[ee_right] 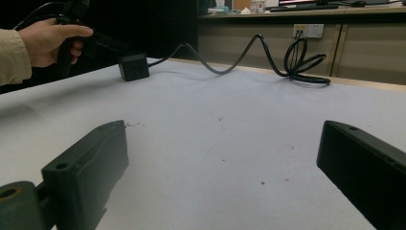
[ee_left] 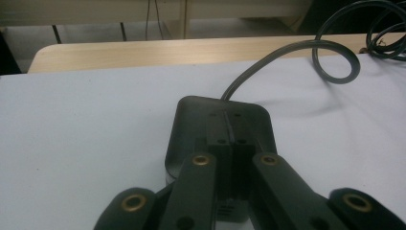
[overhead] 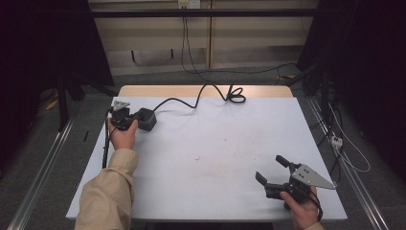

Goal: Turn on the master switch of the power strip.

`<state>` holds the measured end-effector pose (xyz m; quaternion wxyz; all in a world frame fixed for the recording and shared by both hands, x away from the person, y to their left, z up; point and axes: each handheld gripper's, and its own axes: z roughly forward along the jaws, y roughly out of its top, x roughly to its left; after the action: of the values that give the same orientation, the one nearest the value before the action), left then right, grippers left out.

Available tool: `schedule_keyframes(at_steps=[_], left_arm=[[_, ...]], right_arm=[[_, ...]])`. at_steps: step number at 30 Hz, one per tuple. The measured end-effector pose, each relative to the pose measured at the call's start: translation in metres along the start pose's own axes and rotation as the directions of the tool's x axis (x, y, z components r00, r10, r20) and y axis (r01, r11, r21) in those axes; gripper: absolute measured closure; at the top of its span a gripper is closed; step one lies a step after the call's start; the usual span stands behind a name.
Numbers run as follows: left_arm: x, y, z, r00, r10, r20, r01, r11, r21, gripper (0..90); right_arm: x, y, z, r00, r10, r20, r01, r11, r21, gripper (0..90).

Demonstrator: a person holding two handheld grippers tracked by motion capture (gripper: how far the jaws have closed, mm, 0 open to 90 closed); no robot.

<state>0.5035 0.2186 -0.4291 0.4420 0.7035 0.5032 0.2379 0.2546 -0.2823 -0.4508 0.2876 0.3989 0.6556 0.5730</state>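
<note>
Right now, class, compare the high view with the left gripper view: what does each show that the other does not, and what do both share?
High view alone: the right gripper, jaws wide open, near the table's near right corner, and the beige sleeve of the left arm.

Left gripper view alone: the left gripper, its jaws shut together above the adapter's top.

Both: the black power adapter, its looping black cable, and the white table cover.

Lab or test bay: white-covered wooden table centred, dark metal frame rails at 9 and 3 o'clock, wall socket with hanging cables at 12.
</note>
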Motion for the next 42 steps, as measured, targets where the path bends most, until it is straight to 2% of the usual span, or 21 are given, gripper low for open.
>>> schedule_keyframes(at_steps=[10,19,42], left_arm=[[0.0002,0.0004,0.0002,1.0,-0.003,-0.003,0.003,1.0,0.003,90.0],[0.0002,0.0004,0.0007,0.9998,-0.022,-0.001,0.022,0.9997,0.008,90.0],[-0.0016,0.0005,0.0005,0.9999,-0.005,-0.011,0.005,1.0,0.007,90.0]], right_arm=[[0.0004,0.0001,0.0004,1.0,0.001,-0.002,-0.001,1.0,-0.001,3.0],[0.0003,0.0,0.0004,1.0,0.001,-0.002,-0.001,1.0,-0.001,3.0],[-0.0006,0.0001,0.0003,1.0,0.003,-0.005,-0.003,1.0,-0.001,3.0]])
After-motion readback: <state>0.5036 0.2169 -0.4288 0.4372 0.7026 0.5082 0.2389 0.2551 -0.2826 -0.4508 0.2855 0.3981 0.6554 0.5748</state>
